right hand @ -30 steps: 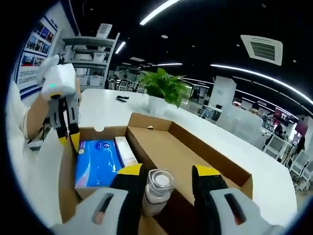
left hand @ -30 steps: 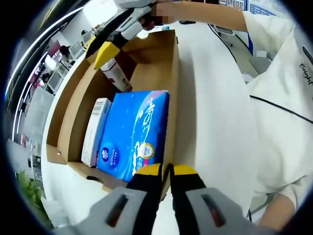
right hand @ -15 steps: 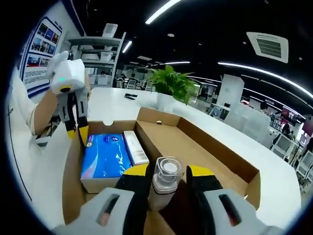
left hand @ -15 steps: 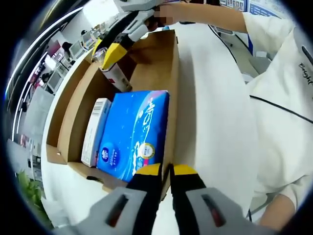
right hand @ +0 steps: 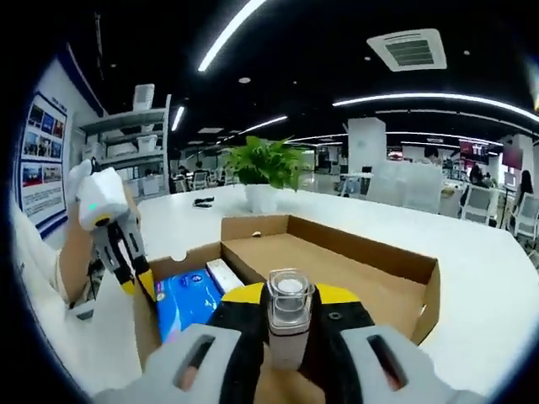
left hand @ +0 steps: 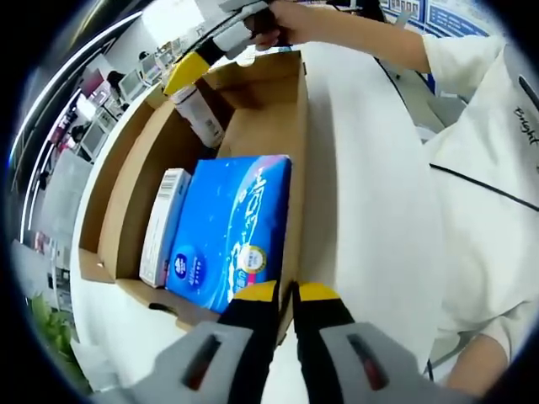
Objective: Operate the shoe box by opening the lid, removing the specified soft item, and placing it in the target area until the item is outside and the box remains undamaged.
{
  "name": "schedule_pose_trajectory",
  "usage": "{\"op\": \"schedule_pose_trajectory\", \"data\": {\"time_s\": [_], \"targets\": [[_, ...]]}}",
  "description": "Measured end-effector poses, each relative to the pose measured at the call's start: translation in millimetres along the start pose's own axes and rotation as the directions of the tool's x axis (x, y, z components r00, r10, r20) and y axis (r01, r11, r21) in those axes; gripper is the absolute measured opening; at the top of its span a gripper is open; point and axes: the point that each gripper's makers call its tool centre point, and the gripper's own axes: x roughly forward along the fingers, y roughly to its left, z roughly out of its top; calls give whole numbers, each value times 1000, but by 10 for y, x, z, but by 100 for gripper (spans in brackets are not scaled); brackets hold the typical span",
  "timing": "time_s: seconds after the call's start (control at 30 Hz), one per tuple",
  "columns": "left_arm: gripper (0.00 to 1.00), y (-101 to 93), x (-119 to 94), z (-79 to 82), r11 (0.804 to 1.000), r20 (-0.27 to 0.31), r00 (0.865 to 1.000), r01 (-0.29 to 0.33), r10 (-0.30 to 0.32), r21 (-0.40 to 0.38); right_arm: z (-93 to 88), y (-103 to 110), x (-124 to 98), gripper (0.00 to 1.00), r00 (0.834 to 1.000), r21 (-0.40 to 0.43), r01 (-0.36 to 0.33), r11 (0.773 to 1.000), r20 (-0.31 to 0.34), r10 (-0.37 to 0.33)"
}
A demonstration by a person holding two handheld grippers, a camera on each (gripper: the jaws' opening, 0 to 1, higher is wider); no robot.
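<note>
1. the white table (left hand: 370, 194) carries everything; in the right gripper view its top (right hand: 472, 278) runs off toward a potted plant (right hand: 268, 168) standing on it beyond the box.
2. the shoe box (left hand: 278, 118) is plain brown cardboard and stands open on the table, its lid (right hand: 354, 269) folded flat beside the tray so the two halves lie side by side.
3. the blue soft pack (left hand: 232, 227), the task's soft item, lies flat inside the tray against the box wall nearest the person. it is a glossy blue plastic pack with white script and a round label near one end. the left gripper's tips sit just beside its near corner, at the box rim, not touching the pack. in the right gripper view the pack (right hand: 187, 296) lies well off to the left of that gripper's jaws.
4. a slim white carton (left hand: 165, 225) lies alongside the pack, touching its long side.
5. the left gripper (left hand: 286, 295) has its yellow-tipped jaws pressed together on the box's corner edge; whether cardboard is pinched between them i cannot tell.
6. the right gripper (right hand: 290, 296) is clamped on a small bottle (right hand: 289, 324), white with a clear cap, held upright over the box. in the left gripper view that bottle (left hand: 199, 116) hangs at the far end of the box.
</note>
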Motion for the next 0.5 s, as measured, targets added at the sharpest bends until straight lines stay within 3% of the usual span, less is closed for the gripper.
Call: {"op": "schedule_pose_trajectory", "data": {"time_s": [0.07,0.2,0.33,0.4,0.5], "targets": [[6,0,-1,0,1000,1,1000,1,-1,-2,39,-53,-35,19,999,-51,53,997,3,-53],[6,-1,-1,-1,1000,1,1000,-1,1,-2,46,-100,-88,19,988,-71,153,986,-4,-154],[6,0,0,0,1000,1,1000,0,0,-3,92,-68,-156,19,982,-73,187,980,7,-187],[6,-1,1,-1,1000,-4,1000,1,-1,-3,136,-112,-204,19,972,-49,237,970,20,-236],[6,-1,-4,-3,1000,-1,1000,-2,2,2,172,-77,-239,19,972,-48,234,971,15,-233]]}}
